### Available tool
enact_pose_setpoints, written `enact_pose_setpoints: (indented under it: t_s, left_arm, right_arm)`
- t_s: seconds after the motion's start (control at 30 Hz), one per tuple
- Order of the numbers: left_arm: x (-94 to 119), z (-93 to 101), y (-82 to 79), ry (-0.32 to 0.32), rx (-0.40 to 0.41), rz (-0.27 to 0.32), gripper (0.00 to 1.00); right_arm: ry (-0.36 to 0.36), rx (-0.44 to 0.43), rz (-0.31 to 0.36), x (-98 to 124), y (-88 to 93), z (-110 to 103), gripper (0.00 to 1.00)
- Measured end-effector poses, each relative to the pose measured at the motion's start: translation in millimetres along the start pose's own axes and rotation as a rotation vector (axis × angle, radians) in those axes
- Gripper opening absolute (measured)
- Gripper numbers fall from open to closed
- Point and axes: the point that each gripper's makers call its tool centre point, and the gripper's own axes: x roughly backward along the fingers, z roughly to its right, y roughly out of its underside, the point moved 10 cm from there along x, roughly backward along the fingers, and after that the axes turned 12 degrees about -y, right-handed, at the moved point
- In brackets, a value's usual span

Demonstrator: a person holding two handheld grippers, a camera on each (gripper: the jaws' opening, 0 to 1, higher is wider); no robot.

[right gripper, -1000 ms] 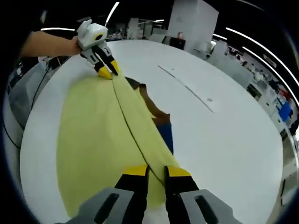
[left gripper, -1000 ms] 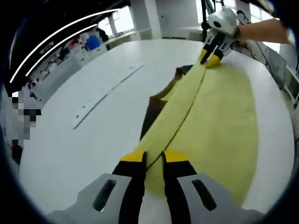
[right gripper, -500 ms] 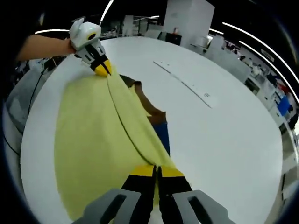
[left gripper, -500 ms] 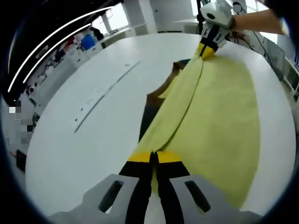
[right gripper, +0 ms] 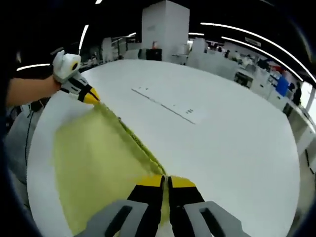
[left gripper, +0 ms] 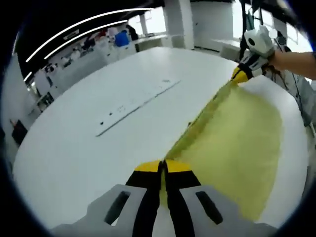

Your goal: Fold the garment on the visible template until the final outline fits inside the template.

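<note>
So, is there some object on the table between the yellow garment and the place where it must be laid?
Nothing visible does. Both grippers, left and right, grip the yellow garment, and the white table beside it looks bare except thin line markings.

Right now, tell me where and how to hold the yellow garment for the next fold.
Keep the grip you have: the garment is stretched taut by its upper edge, the left tool shut on one end, the right tool on the other. That straight edge is the natural hold; come at it end-on, along the edge, as both tools do now.
</note>
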Motion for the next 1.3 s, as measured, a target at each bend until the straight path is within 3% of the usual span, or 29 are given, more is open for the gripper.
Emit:
enact_pose_setpoints:
  t_s: [0.07, 0.13, 0.23, 0.27, 0.37, 0.47, 0.8, 1.3]
  left_arm:
    - [0.2, 1.9, 0.0, -0.003, -0.030, 0.009, 0.03]
    - [3.7, 3.2, 1.7, 0.010, -0.018, 0.022, 0.10]
    - [9.9, 3.3, 3.2, 0.055, 0.079, 0.096, 0.24]
    - [12.2, 2.1, 5.5, 0.070, 0.123, 0.101, 0.29]
    - [17.5, -1.1, 8.3, 0.080, 0.156, 0.122, 0.43]
    - [24.3, -0.8, 12.6, 0.111, 0.204, 0.143, 0.46]
    - [37.2, 10.9, 21.2, 0.130, 0.265, 0.166, 0.61]
    - [58.0, 27.5, 29.9, 0.149, 0.279, 0.175, 0.70]
  right_arm:
    - [0.005, -0.014, 0.003, -0.1, 0.7, -0.6, 0.15]
    - [0.005, -0.021, 0.036, 3.5, -0.5, -2.0, 0.18]
    - [-0.016, -0.064, 0.140, 9.7, -2.3, -4.8, 0.25]
    - [-0.023, -0.079, 0.155, 11.1, -1.6, -5.1, 0.28]
    - [-0.026, -0.087, 0.167, 15.1, 1.8, -5.1, 0.34]
    - [-0.033, -0.086, 0.167, 17.6, 7.1, -9.6, 0.37]
    - [-0.044, -0.088, 0.187, 27.1, 19.1, -21.9, 0.48]
    - [-0.045, -0.101, 0.199, 44.6, 31.6, -36.7, 0.54]
